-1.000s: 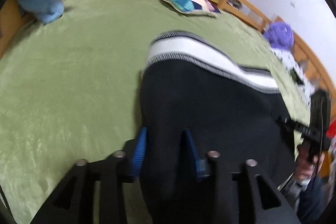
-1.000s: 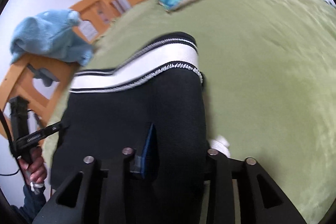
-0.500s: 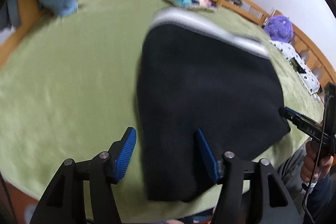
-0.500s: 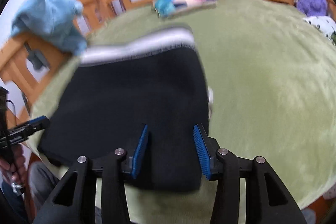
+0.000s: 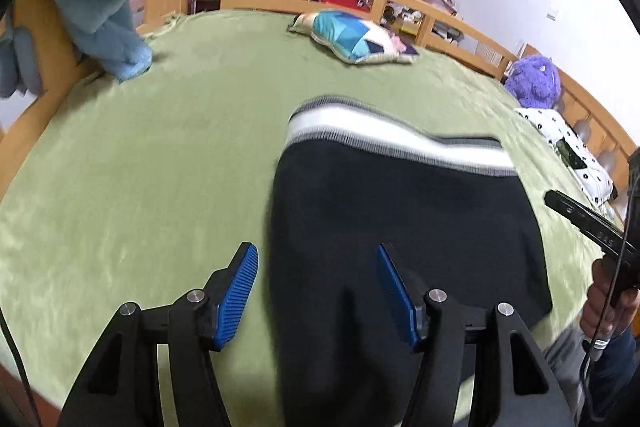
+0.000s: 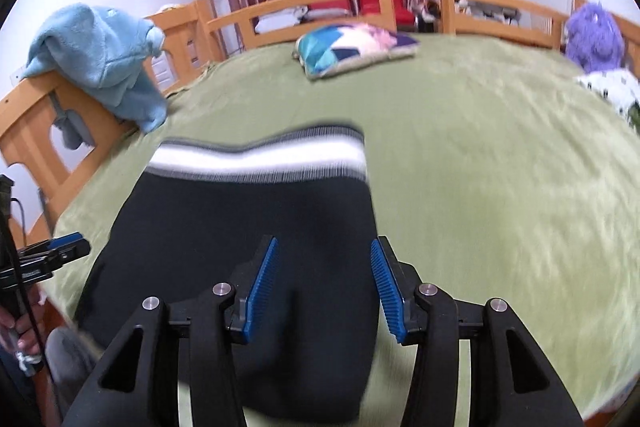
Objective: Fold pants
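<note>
step: fold laid, pants (image 5: 404,227) flat on bed (image 5: 140,167)
left gripper (image 5: 316,287): released
right gripper (image 6: 320,279): released
next: likely regrasp near edge, fold again

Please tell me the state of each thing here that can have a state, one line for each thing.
pants: folded, lying flat on the green blanket, striped waistband at the far end
left tongs: open, holding nothing
right tongs: open, holding nothing
patchwork pillow: lying flat near the far rail
blue fleece: draped over the bed rail
</note>
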{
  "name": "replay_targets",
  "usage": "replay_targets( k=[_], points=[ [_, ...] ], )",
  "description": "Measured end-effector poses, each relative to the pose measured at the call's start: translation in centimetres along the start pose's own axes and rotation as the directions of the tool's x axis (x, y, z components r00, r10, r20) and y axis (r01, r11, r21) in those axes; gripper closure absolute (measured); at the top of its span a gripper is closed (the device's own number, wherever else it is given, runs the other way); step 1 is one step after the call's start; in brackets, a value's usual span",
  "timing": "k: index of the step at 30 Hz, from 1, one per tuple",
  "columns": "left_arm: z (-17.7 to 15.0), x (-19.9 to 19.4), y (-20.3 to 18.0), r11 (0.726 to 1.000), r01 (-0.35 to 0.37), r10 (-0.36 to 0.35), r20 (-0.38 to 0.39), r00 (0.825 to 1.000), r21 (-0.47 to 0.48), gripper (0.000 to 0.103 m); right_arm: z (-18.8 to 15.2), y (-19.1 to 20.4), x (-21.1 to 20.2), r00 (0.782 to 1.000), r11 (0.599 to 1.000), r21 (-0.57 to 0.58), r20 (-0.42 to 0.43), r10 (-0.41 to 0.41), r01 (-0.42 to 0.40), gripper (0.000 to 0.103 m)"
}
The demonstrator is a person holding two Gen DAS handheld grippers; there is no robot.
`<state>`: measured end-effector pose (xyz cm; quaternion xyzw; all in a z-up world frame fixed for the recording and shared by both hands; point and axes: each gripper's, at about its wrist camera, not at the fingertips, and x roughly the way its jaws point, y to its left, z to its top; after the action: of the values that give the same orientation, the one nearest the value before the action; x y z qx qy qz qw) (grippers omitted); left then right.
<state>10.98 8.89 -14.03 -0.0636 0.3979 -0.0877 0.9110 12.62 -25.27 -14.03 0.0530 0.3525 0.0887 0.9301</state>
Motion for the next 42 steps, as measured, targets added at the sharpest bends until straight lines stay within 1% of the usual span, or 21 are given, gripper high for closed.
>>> replay_targets(
  k=[3,7,10,11,12,13,14,15,18,22,24,25,26,27,29,31,32,34,36,39,42],
  points=[
    [2.0,2.0,-0.8,0.999,-0.035,0.034,0.014,0.999,0.019,0.044,2.7,0.7,2.3,0.999,1.0,-0.017,0.033,0.008,-0.007,0.056],
    [4.7,5.0,-1.4,1.0,0.011,-0.011,0.001,1.0,0.009,0.044,5.1,2.0,5.2,0.998,0.998,-0.046,0.047,0.053,-0.051,0.056],
    [6.0,7.7,-2.3,0.999,0.01,-0.01,-0.02,1.0,0.037,0.044,5.6,2.8,7.5,0.997,0.993,-0.09,0.019,0.071,-0.069,0.059],
    [6.3,8.9,-2.6,0.998,-0.017,0.018,-0.019,1.0,0.054,0.044,5.5,3.0,8.5,0.998,0.992,-0.105,0.0,0.066,-0.066,0.061],
    [6.3,9.8,-2.7,0.997,-0.049,0.051,-0.024,0.998,0.067,0.044,5.3,2.9,9.8,0.999,0.992,-0.123,-0.027,0.039,-0.042,0.067],
    [6.4,10.5,-2.7,0.996,-0.056,0.058,-0.033,0.998,0.071,0.043,5.1,2.7,10.7,0.999,0.991,-0.133,-0.043,0.01,-0.016,0.076],
    [6.6,11.5,-2.5,0.998,-0.042,0.045,-0.053,0.998,0.055,0.043,4.9,2.4,11.7,0.998,0.99,-0.14,-0.054,-0.029,0.021,0.078],
    [6.8,12.0,-2.2,0.999,-0.037,0.04,-0.06,0.997,0.038,0.042,4.7,1.8,12.5,0.997,0.991,-0.131,-0.063,-0.046,0.037,0.078],
    [7.0,12.8,-1.6,1.0,-0.022,0.023,-0.073,0.997,0.009,0.04,5.1,0.0,13.6,0.997,0.999,-0.049,-0.075,-0.019,0.015,0.078],
    [6.7,11.5,-1.6,1.0,-0.009,0.01,-0.073,0.997,0.015,0.04,5.2,-1.0,13.8,0.996,0.999,-0.017,-0.083,-0.03,0.028,0.078],
    [6.2,10.1,-1.6,0.999,0.004,-0.001,-0.08,0.997,0.035,0.041,5.2,-1.0,12.5,0.996,0.998,-0.01,-0.067,-0.067,0.066,0.077],
    [5.5,9.0,-1.6,0.998,0.013,-0.009,-0.074,0.997,0.057,0.041,5.0,-1.2,11.7,0.994,0.996,0.0,-0.06,-0.089,0.09,0.071],
    [5.0,8.4,-1.5,0.997,0.015,-0.01,-0.072,0.997,0.071,0.041,5.0,-1.5,10.9,0.993,0.994,0.015,-0.053,-0.104,0.105,0.068],
    [4.1,7.4,-1.5,0.996,0.017,-0.01,-0.072,0.997,0.091,0.041,4.6,-1.8,9.9,0.995,0.995,0.034,-0.047,-0.091,0.093,0.065],
    [1.8,6.1,-1.4,0.994,0.014,-0.004,-0.092,0.996,0.109,0.041,3.2,-2.4,7.9,0.998,0.996,0.072,-0.051,-0.04,0.044,0.065],
    [-0.3,5.6,-1.2,0.993,-0.001,0.015,-0.119,0.993,0.118,0.041,1.1,-2.3,6.8,0.996,0.997,0.062,-0.081,-0.036,0.041,0.065],
    [-2.1,5.5,-1.1,0.991,-0.034,0.052,-0.135,0.989,0.131,0.04,-0.1,-2.2,6.5,0.994,0.998,0.045,-0.098,-0.047,0.052,0.066],
    [-3.9,4.8,-0.6,0.992,-0.054,0.068,-0.126,0.99,0.114,0.038,-2.3,-2.2,5.4,0.994,0.996,0.049,-0.09,-0.066,0.07,0.066],
    [-5.1,2.9,0.4,0.998,-0.034,0.04,-0.116,0.992,0.05,0.038,-3.4,-2.7,3.9,0.994,0.994,0.079,-0.087,-0.066,0.072,0.065],
    [-5.5,0.5,1.1,1.0,-0.028,0.029,-0.115,0.993,0.008,0.039,-4.3,-3.3,2.0,0.989,0.989,0.114,-0.131,-0.076,0.091,0.064],
    [-4.9,-1.6,0.4,1.0,-0.031,0.031,-0.092,0.995,-0.003,0.041,-5.1,-2.6,0.1,0.978,0.986,0.077,-0.16,-0.132,0.146,0.065]
  ],
)
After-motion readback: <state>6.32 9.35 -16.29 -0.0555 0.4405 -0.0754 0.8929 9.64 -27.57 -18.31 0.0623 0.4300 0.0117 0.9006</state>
